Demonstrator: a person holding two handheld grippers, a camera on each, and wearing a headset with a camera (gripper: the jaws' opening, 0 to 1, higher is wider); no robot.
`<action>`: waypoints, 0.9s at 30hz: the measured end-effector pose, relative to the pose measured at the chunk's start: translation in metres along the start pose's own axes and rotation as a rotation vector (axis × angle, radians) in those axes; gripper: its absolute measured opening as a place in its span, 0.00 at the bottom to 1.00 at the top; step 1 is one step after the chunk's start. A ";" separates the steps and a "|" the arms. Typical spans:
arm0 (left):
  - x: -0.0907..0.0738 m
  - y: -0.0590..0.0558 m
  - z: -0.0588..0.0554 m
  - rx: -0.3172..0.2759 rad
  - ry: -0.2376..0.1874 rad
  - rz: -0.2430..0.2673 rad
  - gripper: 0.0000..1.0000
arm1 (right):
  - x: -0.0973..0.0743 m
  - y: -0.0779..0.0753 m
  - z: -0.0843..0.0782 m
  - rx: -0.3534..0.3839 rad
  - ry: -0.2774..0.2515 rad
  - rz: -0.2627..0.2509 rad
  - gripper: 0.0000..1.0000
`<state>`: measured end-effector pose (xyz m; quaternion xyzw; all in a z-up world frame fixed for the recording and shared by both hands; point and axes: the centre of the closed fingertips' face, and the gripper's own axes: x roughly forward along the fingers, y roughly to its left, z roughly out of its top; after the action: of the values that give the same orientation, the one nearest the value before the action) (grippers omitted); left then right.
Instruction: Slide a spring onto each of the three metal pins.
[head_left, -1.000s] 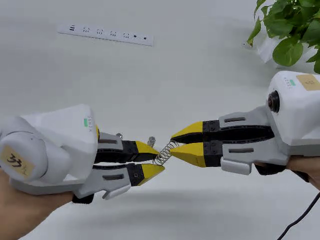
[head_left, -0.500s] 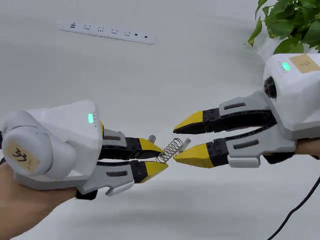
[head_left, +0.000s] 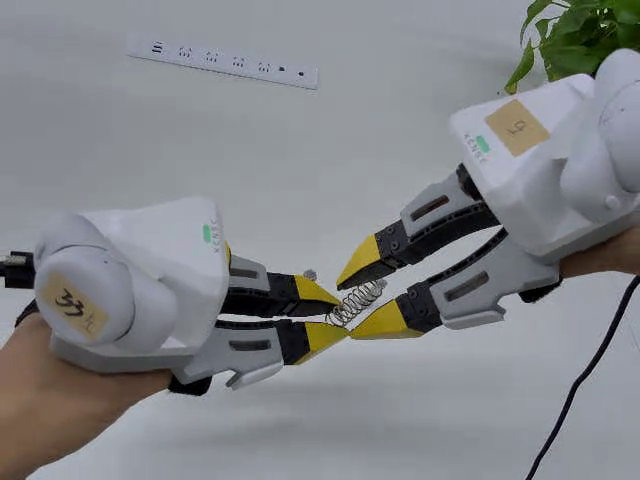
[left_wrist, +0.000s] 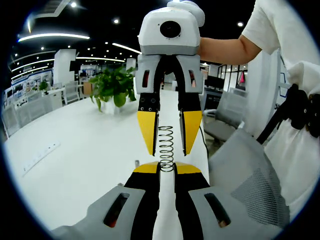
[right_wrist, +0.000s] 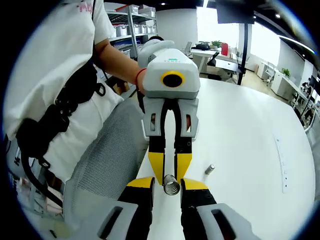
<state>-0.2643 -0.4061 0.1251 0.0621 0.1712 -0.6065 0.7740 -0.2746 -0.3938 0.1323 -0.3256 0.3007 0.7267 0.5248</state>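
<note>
Head view shows spring (head_left: 358, 300) clamped in left hand-held gripper (head_left: 338, 318).

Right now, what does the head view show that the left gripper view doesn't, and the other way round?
The head view adds the left gripper's white casing with a handwritten label, and the hand holding it. The left gripper view adds a grey mesh chair back, ceiling lights and the person's white shirt. Shared: the coiled metal spring, pinched at one end by the left gripper, the right gripper open on either side of it, the green leafy plant and the long white power strip.
</note>
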 end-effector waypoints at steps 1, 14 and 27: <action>0.000 0.000 0.000 -0.001 0.000 0.000 0.06 | 0.001 0.000 0.000 -0.008 0.010 0.003 0.16; 0.001 0.000 -0.001 -0.002 0.000 -0.005 0.06 | 0.003 -0.003 -0.001 -0.050 0.047 0.021 0.08; 0.003 0.000 -0.002 -0.003 -0.002 -0.010 0.07 | 0.005 -0.002 -0.001 -0.051 0.054 0.027 0.08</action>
<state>-0.2641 -0.4078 0.1219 0.0594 0.1716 -0.6103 0.7711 -0.2740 -0.3909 0.1278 -0.3545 0.3005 0.7319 0.4983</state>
